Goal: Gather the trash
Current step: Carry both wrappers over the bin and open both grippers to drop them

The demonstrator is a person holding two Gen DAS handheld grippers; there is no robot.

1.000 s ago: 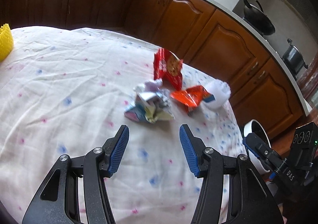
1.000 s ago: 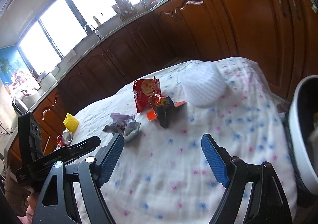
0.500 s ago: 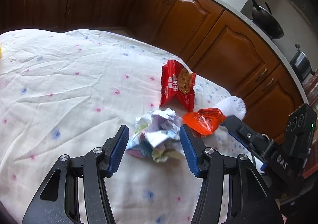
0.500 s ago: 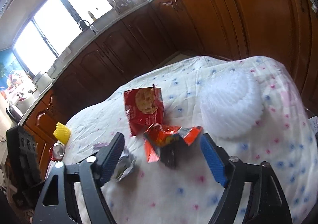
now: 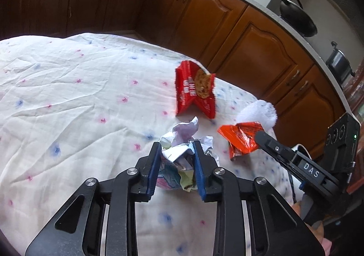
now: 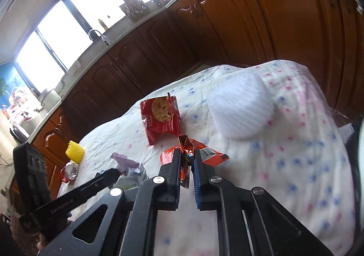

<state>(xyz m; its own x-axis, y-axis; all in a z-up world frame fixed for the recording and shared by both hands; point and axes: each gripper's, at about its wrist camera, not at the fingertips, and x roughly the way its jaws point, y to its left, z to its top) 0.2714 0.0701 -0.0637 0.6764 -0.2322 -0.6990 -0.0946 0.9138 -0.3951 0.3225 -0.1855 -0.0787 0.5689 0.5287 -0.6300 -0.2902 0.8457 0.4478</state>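
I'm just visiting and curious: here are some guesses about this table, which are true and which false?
1. The left hand-held gripper has crumpled paper between its fingers. True; its jaws are closing on it.
2. The right hand-held gripper is over the white foam net. False; its jaws are closing on the orange wrapper, and the net lies beyond, untouched.
3. The red cookie packet is held by a gripper. False; it stands free on the tablecloth.
4. A yellow foam piece sits near the table's far edge in the right wrist view. True.
5. The cabinets are painted white. False; they are brown wood.
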